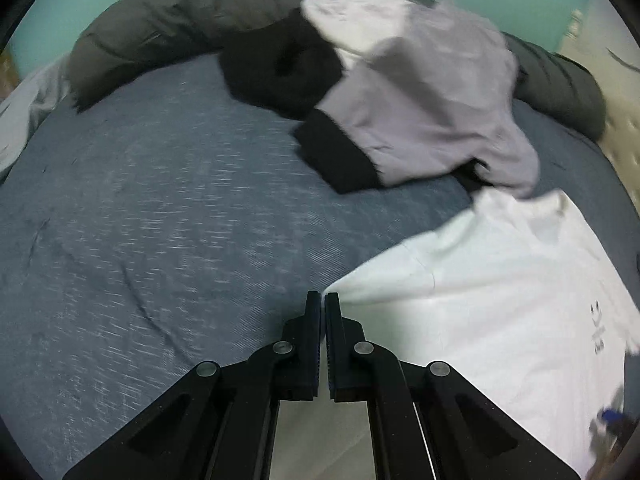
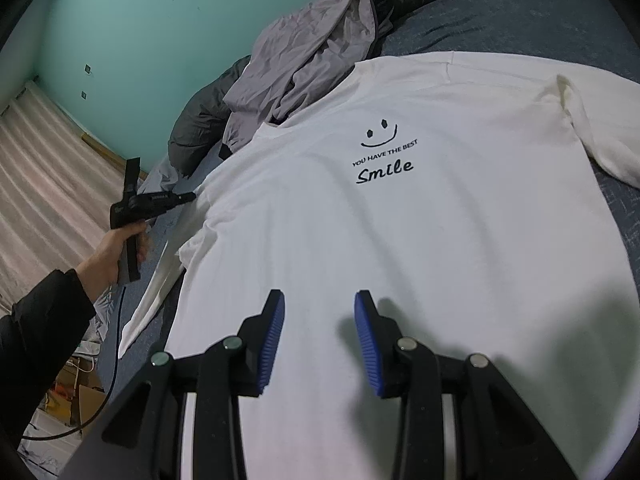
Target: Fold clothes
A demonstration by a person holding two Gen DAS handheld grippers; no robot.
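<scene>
While hovering over the white shirt (image 2: 400,240), right gripper (image 2: 320,300) spread wide, blue pads (image 2: 366,340) clear of the cloth, nothing held. Left gripper (image 1: 323,300) nearly closed, narrow slit between fingers, tips at the shirt's sleeve corner; whether pinching fabric, cannot tell. Spread flat on the blue bedsheet (image 1: 160,220), print up. Just beyond, touching its hem, crumpled grey jacket (image 1: 432,100); behind, dark rolled duvet (image 1: 160,20).
</scene>
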